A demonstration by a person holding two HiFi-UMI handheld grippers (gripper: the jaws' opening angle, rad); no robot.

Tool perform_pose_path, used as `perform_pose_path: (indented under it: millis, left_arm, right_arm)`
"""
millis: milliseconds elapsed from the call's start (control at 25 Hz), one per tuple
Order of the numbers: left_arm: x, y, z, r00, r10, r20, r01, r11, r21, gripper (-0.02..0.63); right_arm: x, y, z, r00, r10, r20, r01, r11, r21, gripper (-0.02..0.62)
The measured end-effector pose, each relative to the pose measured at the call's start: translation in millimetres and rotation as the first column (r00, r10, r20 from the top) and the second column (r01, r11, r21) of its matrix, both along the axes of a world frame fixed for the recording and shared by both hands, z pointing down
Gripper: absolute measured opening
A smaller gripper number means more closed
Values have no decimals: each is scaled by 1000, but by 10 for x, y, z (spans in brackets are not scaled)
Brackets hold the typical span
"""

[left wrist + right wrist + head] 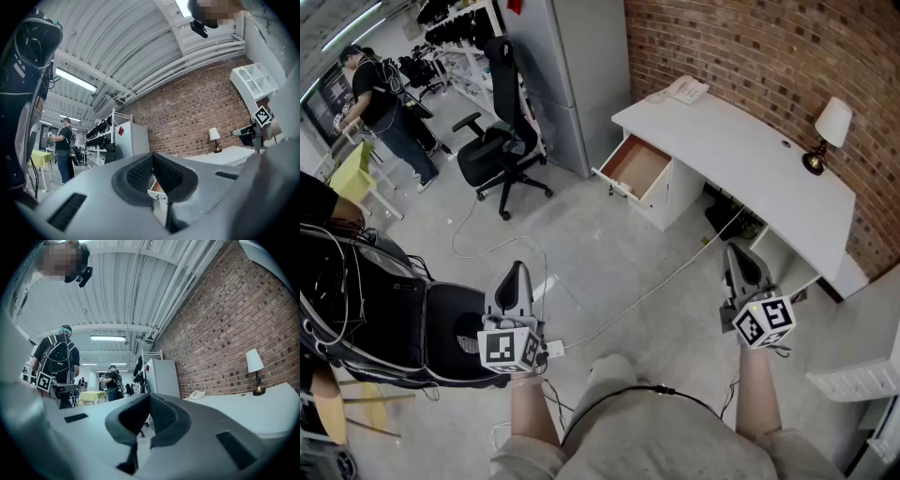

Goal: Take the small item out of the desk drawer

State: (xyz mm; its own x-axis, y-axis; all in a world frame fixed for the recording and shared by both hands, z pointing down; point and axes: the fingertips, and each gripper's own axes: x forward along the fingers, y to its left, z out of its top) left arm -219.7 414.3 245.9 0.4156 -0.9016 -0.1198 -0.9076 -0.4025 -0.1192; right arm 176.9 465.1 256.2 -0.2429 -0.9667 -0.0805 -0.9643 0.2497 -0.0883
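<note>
The white desk point(750, 155) stands against the brick wall, well ahead of both grippers. Its drawer point(636, 167) is pulled open; the brown inside shows no item that I can make out. My left gripper point(518, 272) is held low over the floor, jaws shut with nothing between them. My right gripper point(734, 253) hangs nearer the desk's front edge, also shut and empty. In the left gripper view the pads point(140, 171) meet, and the drawer point(157, 191) shows just below them. The pads point(161, 413) also touch in the right gripper view.
A black office chair point(502, 150) and a grey cabinet point(572, 75) stand left of the desk. A telephone point(686, 89) and a lamp point(827, 131) sit on the desk. A cable point(656, 286) runs across the floor. A person point(380, 103) stands far left, and a black seat point(441, 328) is beside me.
</note>
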Motion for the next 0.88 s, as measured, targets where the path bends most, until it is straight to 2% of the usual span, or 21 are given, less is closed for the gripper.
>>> perform_pose_path:
  millis: [440,760,880]
  left_arm:
    - [122,-443,123,1000,0,-2,0,1000,-23,5]
    - [260,-1180,254,999,21,-44,-22,999,-29,5]
    - [326,-1529,241,994,19,-104,-23,999,-33,5]
  right_arm:
    - [60,-465,123,1000,-21,-3,21,1000,-12,3]
    - [116,-1122,252,998,-56,-7,55,998,-36,3]
    - [97,-1437,323,997,-72,-25,70,995,-65,3]
